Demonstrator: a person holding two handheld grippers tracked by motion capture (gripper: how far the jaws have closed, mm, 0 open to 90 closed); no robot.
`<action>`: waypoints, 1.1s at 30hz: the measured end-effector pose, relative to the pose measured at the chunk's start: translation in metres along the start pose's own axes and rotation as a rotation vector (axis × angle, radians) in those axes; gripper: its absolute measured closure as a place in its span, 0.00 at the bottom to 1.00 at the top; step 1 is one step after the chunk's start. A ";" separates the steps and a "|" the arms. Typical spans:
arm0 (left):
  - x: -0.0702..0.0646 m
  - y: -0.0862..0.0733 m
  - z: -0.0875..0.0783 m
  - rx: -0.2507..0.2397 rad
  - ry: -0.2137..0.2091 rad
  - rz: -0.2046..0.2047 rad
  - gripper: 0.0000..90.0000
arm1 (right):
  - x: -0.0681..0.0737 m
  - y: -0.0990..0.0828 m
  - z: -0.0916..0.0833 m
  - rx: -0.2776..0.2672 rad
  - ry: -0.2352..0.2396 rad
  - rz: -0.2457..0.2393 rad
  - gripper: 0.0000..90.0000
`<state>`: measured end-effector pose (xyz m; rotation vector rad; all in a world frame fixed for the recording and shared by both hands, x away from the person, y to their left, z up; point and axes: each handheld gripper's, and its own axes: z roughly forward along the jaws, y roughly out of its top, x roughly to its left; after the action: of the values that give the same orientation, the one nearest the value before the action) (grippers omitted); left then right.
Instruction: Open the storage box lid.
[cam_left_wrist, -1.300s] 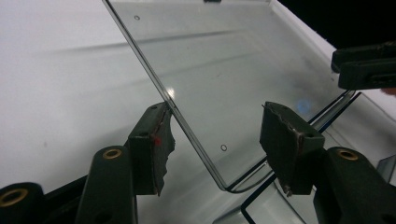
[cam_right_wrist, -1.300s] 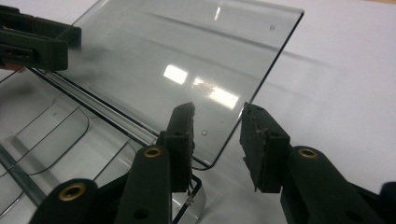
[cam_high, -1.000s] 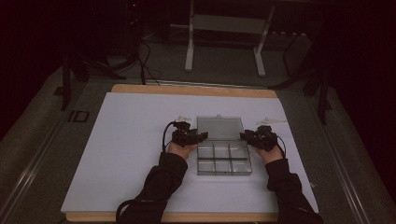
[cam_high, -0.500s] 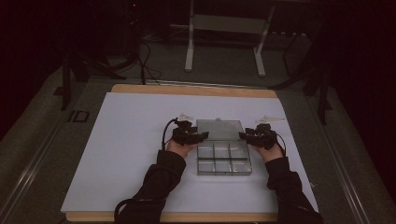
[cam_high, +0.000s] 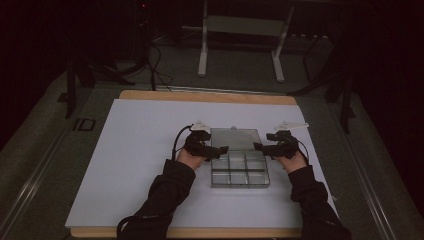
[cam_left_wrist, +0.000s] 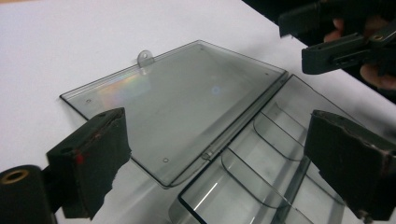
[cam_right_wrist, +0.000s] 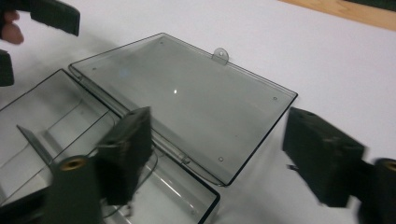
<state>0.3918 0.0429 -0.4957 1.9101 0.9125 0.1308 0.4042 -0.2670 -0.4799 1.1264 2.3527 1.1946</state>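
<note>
The clear plastic compartment box lies opened flat on the white table, between the two tools. Its long axis, from lid to tray, runs from 12 o'clock to 6 o'clock in the high view. The lid is folded back at the 12 o'clock end, and the divided tray sits at the 6 o'clock end, nearer the person. The hinge line crosses between them from 9 to 3 o'clock.

The left tool sits at the box's 9 o'clock edge with its tips pointing toward 3 o'clock, level with the hinge. The right tool mirrors it at the 3 o'clock edge, pointing toward 9 o'clock. Both appear about equally near the hinge, so neither hand has a clear advantage for the next move.

In the left gripper view, the left tool has its jaws wide apart. They have just been opening, and they clamp nothing: the lid and the tray's dividers show in the gap, with neither pad pressing on them. In the right gripper view, the right tool also stands spread, having just opened, and the lid's near corner and hinge edge lie in its gap unpinched. The small latch tab sticks out from the lid's far edge, at 12 o'clock from both tools.
</note>
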 end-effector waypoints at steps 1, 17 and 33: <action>-0.001 0.000 -0.001 0.003 -0.001 0.011 0.07 | 0.001 0.001 -0.001 0.005 -0.012 -0.006 0.22; -0.015 -0.012 -0.024 -0.031 -0.020 0.140 0.03 | 0.009 -0.005 -0.019 0.007 -0.013 -0.069 0.18; -0.021 -0.034 -0.044 -0.027 -0.015 0.195 0.03 | 0.017 -0.022 -0.032 -0.005 0.015 -0.133 0.18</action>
<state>0.3389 0.0694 -0.4941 1.9691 0.7098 0.2431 0.3637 -0.2802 -0.4753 0.9459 2.3932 1.1654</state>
